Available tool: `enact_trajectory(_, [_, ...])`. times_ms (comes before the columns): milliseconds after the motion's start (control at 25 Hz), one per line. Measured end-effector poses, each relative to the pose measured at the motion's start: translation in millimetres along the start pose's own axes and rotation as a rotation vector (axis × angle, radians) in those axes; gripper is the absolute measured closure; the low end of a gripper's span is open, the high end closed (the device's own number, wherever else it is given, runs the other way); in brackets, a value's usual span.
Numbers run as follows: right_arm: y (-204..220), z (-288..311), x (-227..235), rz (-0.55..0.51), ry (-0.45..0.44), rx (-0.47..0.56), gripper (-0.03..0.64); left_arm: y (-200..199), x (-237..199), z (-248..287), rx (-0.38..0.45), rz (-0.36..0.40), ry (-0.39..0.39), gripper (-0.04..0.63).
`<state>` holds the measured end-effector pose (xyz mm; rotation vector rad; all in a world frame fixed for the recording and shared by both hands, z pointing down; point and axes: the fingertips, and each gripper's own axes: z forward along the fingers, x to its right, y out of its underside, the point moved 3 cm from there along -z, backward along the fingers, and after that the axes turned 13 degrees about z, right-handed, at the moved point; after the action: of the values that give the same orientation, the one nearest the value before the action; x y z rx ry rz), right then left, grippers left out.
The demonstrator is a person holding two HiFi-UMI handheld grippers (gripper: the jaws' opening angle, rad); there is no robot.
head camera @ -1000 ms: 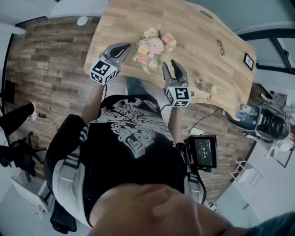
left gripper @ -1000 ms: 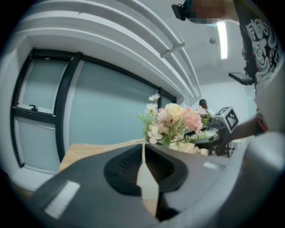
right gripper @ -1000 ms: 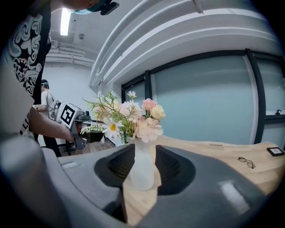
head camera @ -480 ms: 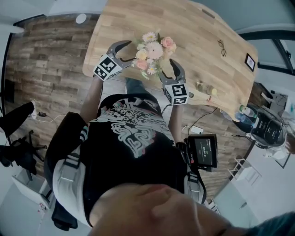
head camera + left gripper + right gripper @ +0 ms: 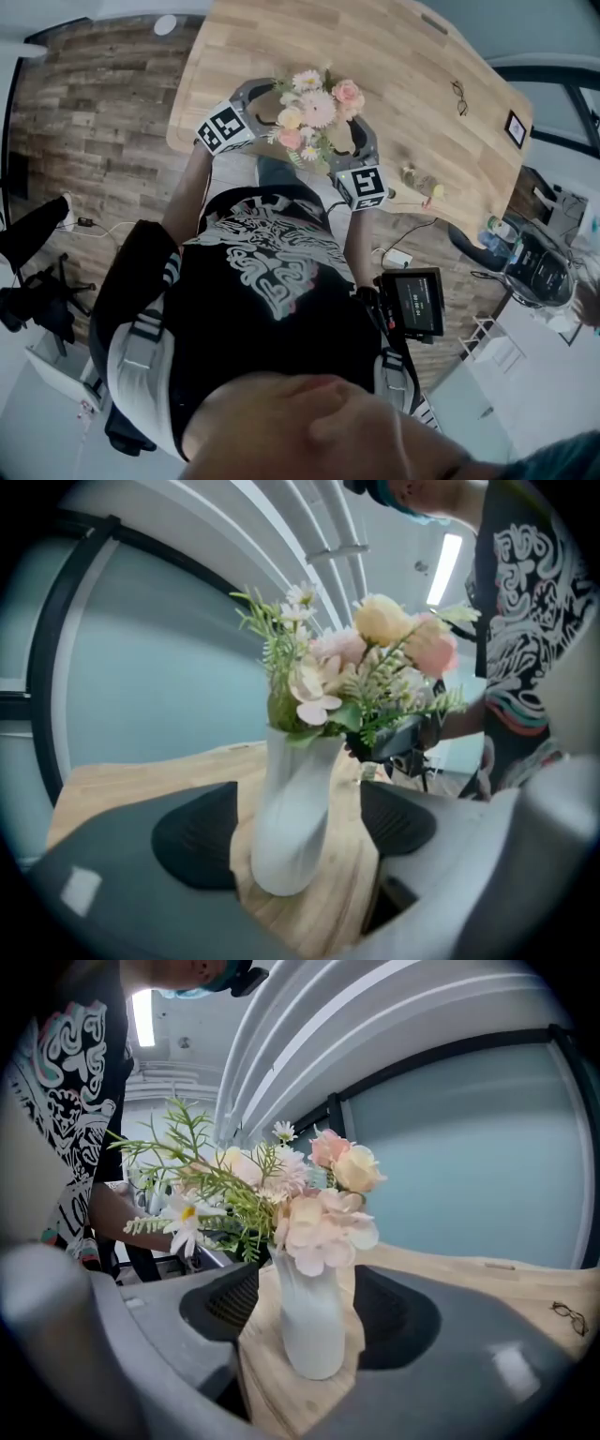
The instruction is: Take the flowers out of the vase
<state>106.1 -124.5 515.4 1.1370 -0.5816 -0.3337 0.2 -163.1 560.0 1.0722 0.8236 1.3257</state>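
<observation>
This looks like an office or meeting room rather than a home. A long, pale wooden surface (image 5: 412, 56) with rounded corners, as large as a conference table, stands on a plank-patterned floor (image 5: 94, 112). Behind it run black-framed glass partition walls (image 5: 469, 1157), and a strip light (image 5: 449, 566) shines from a white ceiling. A dark chair (image 5: 530, 262) sits off the far end of the surface, and cables (image 5: 89, 225) trail across the floor. A small framed picture (image 5: 515, 128) and a pair of glasses (image 5: 458, 92) rest on the wood.

Wooden table (image 5: 394, 75) on wood-plank floor (image 5: 94, 112).
</observation>
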Motion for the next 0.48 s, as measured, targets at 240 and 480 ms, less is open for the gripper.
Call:
enact_trajectory(240, [-3.3, 19.8, -3.5, -0.014, -0.055, 0.000, 0.298, 7.8, -5.6, 16.9, -0.002, -0.022, 0.073, 0.215])
enact_trajectory(480, [-10.0, 28.0, -3.7, -0.058, -0.054, 0.035, 0.298, 4.6, -7.9, 29.0, 0.019, -0.007, 0.105, 0.216])
